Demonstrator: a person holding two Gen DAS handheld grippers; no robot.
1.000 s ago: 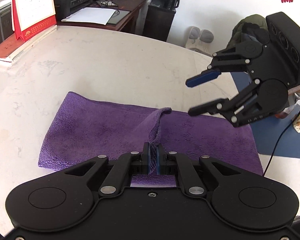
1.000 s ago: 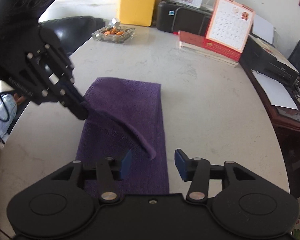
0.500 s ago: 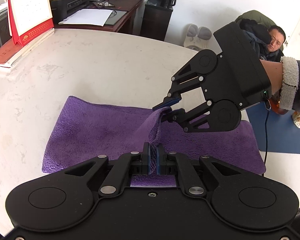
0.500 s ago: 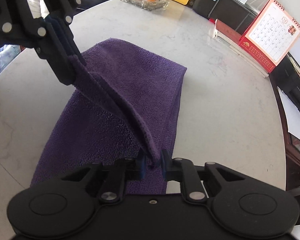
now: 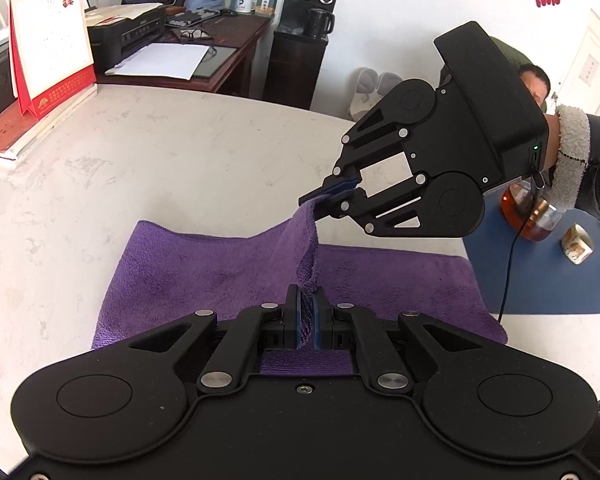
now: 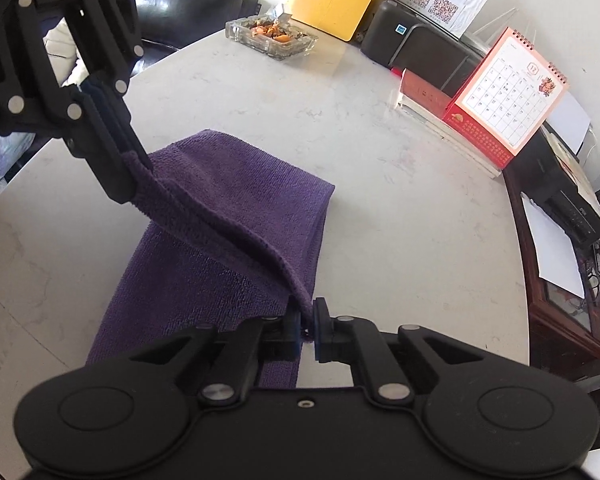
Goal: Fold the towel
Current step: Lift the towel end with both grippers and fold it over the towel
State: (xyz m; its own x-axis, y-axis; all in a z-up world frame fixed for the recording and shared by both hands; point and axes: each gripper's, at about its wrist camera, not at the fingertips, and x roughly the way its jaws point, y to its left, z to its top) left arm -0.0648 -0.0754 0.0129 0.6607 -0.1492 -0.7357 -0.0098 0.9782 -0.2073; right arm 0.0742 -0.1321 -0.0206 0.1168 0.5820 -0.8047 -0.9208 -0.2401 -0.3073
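Observation:
A purple towel lies on the pale marble table, its top layer lifted along one short edge. My left gripper is shut on the near corner of that edge. My right gripper is shut on the far corner, raised above the table. In the right wrist view the towel hangs stretched between my right gripper and the left gripper.
A red desk calendar on books stands at the table's far edge, with a glass ashtray and a black printer behind. A dark mat with a teapot and a cup lies to the right.
My right gripper came down to the raised towel corner, shut on it, and lifted it. My left gripper stayed shut on its corner. The edge is now stretched between both.

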